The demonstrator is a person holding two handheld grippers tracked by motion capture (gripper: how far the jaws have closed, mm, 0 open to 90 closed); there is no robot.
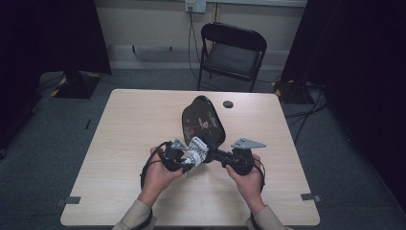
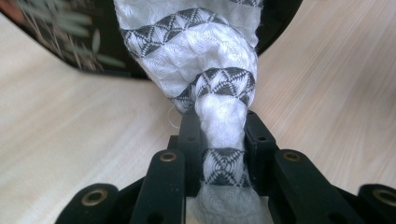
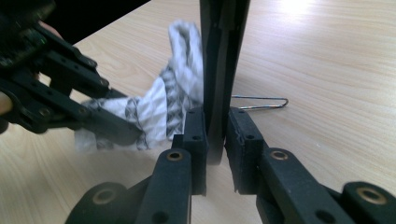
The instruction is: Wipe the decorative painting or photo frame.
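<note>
While you stand over the pale wooden table [image 1: 124, 143] with a folding chair [image 1: 232, 52] beyond its far edge, you hold a black lacquered tray [image 1: 203, 120] up on its edge above the middle of the table, tilted away from you, its glossy face painted with a faint floral design. Your right gripper [image 3: 215, 135] is clamped on the tray's near rim, the two black jaws closed tight against either side of the thin dark edge. Your left gripper [image 2: 223, 140] is closed on a bunched cloth [image 2: 205, 70], white with bands of grey diamond pattern, and the twisted wad is pinched firmly between its jaws. The cloth is pressed against the tray's lower face, just beside your right gripper, so the wiping looks to be underway rather than finished. Judging by where the cloth sits, only the lower part near the rim is being covered now; the broad upper face looks yet to be worked, though its gloss gives no clear sign of what is already clean. A small bent wire clip [image 3: 259, 102] lies on the table behind the tray.
</note>
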